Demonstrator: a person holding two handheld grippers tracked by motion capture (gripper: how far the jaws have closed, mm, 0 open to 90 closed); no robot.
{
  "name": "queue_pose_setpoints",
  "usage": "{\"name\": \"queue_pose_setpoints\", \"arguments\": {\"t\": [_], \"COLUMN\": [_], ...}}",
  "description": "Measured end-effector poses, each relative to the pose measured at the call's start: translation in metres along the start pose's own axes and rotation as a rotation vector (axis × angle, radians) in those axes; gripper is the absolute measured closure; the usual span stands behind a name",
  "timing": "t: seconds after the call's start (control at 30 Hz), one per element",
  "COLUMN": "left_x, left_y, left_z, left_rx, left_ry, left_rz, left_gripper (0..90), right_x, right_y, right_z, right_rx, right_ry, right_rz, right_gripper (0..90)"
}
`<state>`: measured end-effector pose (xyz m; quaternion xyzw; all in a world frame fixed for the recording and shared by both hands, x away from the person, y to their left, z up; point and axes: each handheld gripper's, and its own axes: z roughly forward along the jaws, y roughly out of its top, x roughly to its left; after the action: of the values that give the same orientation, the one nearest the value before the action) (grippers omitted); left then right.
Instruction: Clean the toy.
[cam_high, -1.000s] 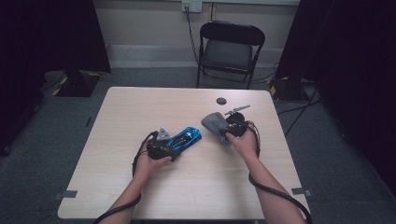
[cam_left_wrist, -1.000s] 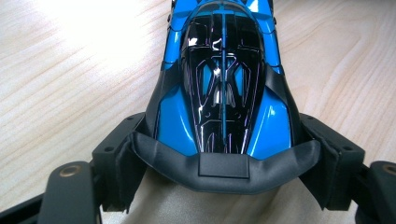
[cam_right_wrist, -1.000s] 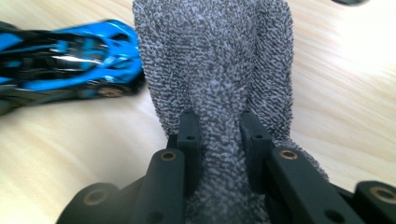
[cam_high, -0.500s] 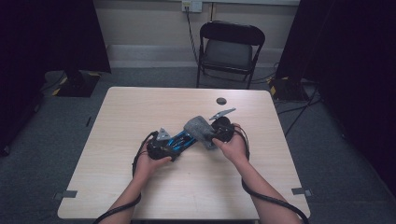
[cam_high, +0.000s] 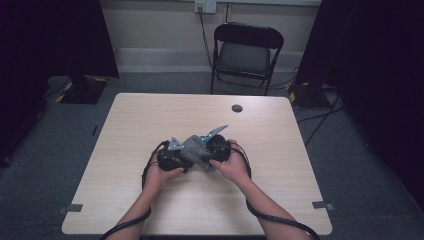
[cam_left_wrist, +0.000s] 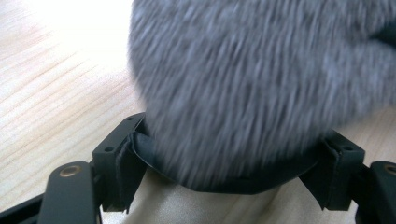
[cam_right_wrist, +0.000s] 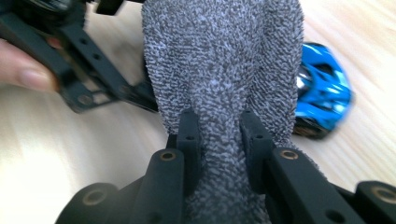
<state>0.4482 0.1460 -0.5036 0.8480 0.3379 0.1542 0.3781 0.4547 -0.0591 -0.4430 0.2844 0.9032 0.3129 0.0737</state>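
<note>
cloth brought over a toy car held at mid-bench

the left gripper (cam_high: 172, 159) held the blue toy car (cam_right_wrist: 322, 95) across its body, its jaws standing wide against the car's sides, near the middle of the bench (cam_high: 280, 135). in the left gripper view the grey cloth (cam_left_wrist: 261, 88) lay over the car's dark edge between those jaws. the right gripper (cam_right_wrist: 219, 135) had its jaws drawn narrow on a pinched fold of that cloth, the rest of which spread forward across the car; in the right gripper view only the car's blue end showed beyond the cloth's edge. in the high view the two grippers met close together, with the cloth (cam_high: 192, 147) bunched between them.

the step in hand appeared to be wiping or covering the car. to do it well, the left jaws should probably keep the car steady and low on the bench, while the right gripper draws the cloth along the car's length in one even pass, keeping its pinch on the fold so the cloth does not slip free or snag on the left jaws.
</note>
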Motion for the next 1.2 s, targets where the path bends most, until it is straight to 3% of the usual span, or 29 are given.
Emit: {"name": "queue_pose_setpoints", "arguments": {"t": [0.17,0.3,0.63,0.9,1.2], "left_x": [0.000,0.000,0.000,-0.001,-0.001], "left_y": [0.000,0.000,0.000,0.000,0.000], "left_z": [0.000,0.000,0.000,0.000,0.001], "left_rx": [0.000,0.000,0.000,-0.003,-0.003], "left_ry": [0.002,0.000,0.001,-0.009,-0.009], "left_rz": [0.002,0.000,0.001,-0.013,-0.014], "left_gripper": [24.1,24.1,24.1,24.1,24.1], "right_x": [0.012,0.012,-0.003,-0.024,-0.037], "right_y": [0.011,0.013,0.014,0.013,0.014], "right_z": [0.009,0.014,0.016,0.012,0.012], "right_rx": [0.026,0.039,0.058,0.060,0.073], "right_ry": [-0.008,-0.008,-0.031,-0.056,-0.074], "right_rz": [-0.048,-0.042,0.012,0.061,0.076], "right_gripper": [74.0,74.0,74.0,74.0,74.0]}}
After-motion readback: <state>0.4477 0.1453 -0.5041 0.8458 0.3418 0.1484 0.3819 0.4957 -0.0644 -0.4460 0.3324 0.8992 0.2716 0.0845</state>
